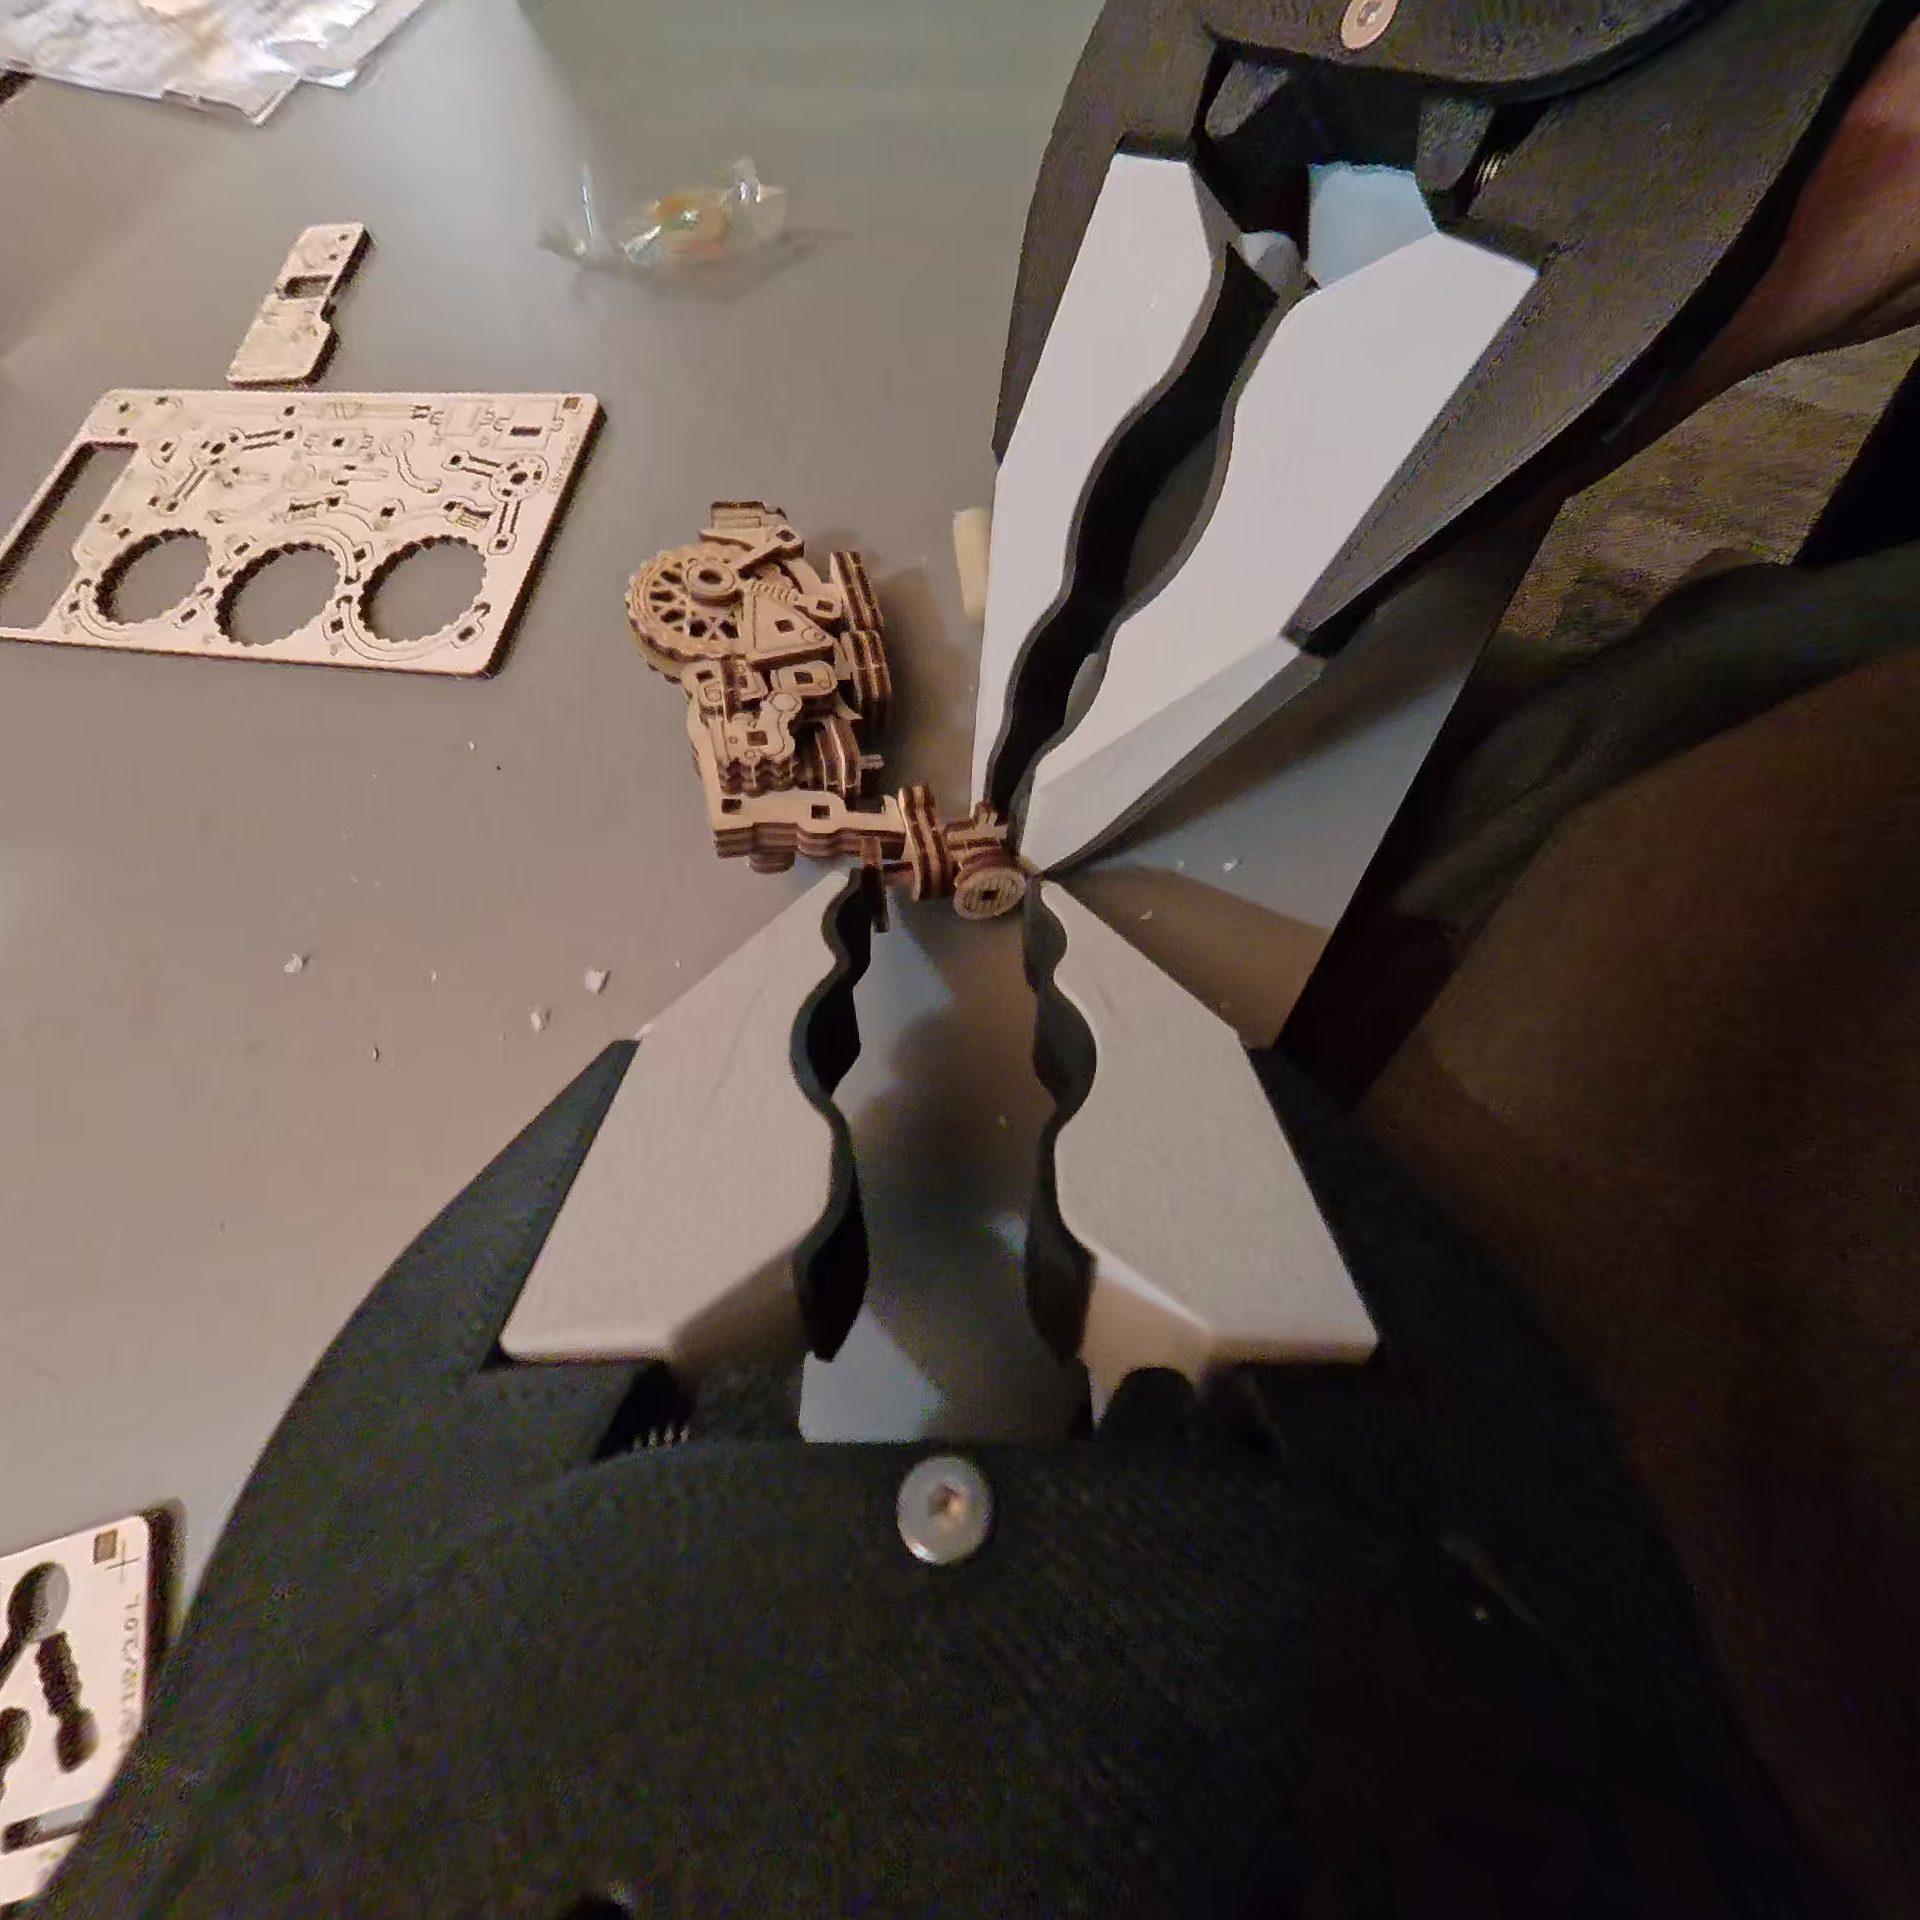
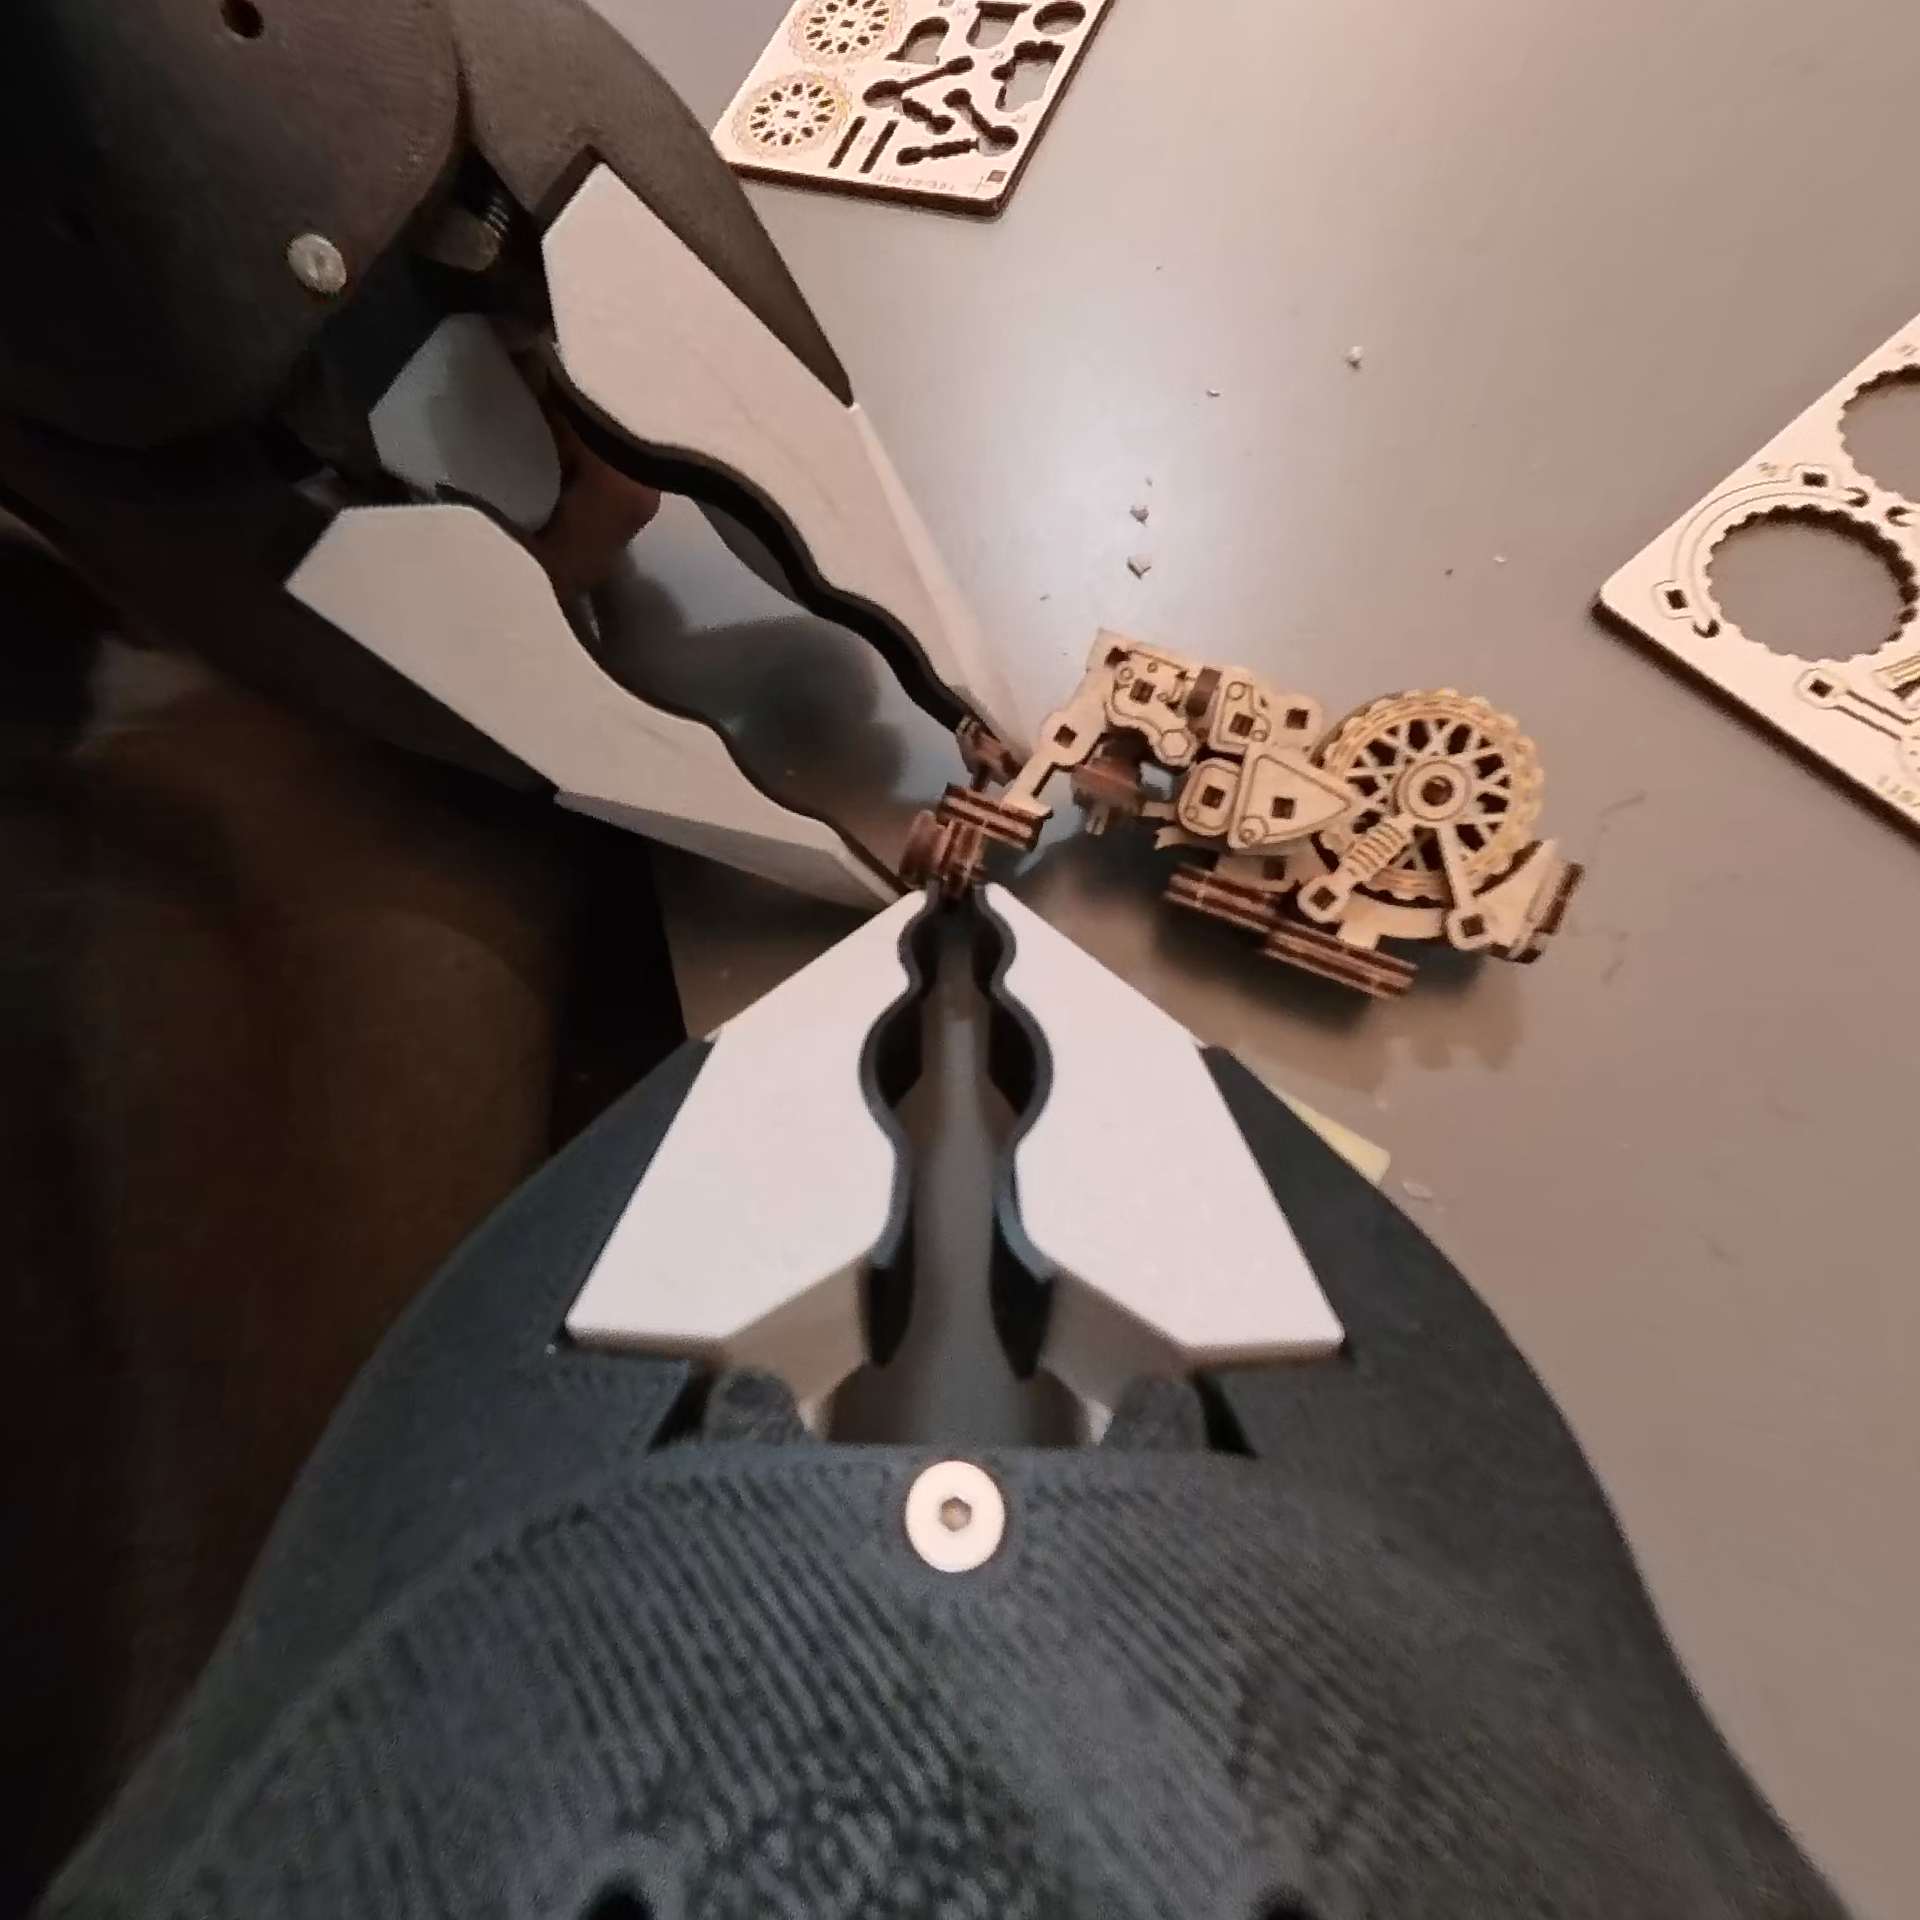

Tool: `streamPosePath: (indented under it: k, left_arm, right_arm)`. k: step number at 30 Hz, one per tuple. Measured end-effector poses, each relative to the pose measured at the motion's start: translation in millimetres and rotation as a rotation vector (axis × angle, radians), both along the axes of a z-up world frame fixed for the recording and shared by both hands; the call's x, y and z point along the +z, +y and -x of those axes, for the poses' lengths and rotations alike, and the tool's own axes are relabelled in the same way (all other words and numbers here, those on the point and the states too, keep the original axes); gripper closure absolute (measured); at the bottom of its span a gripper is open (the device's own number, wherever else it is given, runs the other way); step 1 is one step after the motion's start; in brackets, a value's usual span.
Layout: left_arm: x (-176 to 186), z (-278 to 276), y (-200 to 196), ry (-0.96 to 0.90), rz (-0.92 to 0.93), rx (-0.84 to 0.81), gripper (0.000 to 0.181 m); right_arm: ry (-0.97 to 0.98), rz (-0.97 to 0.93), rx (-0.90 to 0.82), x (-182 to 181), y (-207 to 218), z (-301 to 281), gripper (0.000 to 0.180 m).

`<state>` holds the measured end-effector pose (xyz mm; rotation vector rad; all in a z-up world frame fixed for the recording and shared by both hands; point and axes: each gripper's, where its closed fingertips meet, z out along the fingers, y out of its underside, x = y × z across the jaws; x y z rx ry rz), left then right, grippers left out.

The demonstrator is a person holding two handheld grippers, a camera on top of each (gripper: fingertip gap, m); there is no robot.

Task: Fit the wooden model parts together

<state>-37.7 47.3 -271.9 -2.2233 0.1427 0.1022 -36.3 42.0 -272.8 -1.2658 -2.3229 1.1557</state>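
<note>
A part-built wooden model (image 1: pixel 769 665) with a spoked gear wheel lies on its side on the grey table (image 1: pixel 312 1039); it also shows in the right wrist view (image 2: pixel 1351 821). Its front end carries a small spool-like wheel part (image 1: pixel 961 857), also seen from the right wrist (image 2: pixel 966 826). My left gripper (image 1: pixel 945 888) reaches in from below, its jaws closed on that wheel part from both ends. My right gripper (image 2: pixel 951 899) is shut on the same small part from below; in the left wrist view it (image 1: pixel 1013 831) comes in from the upper right.
A punched-out wooden sheet (image 1: pixel 301 530) with three round holes lies left of the model, with a small wooden offcut (image 1: pixel 301 301) and a clear plastic bag (image 1: pixel 675 223) behind it. Another parts sheet (image 2: pixel 914 94) lies farther off. Wood crumbs dot the table. The table edge runs close beside the grippers. The tips of both grippers are at nearly the same place. Both grippers' tips are roughly 30 centimeters from the small wooden offcut (image 1: pixel 301 301).
</note>
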Motion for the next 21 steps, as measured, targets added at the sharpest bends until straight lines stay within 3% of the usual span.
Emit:
streamPosePath:
  k: [21]
  left_arm:
    - [2.5,3.2,0.2,0.075,-0.013,0.023,0.145]
  right_arm:
    - [-0.05,0.053,-0.03,-0.6,0.7,2.8,0.177]
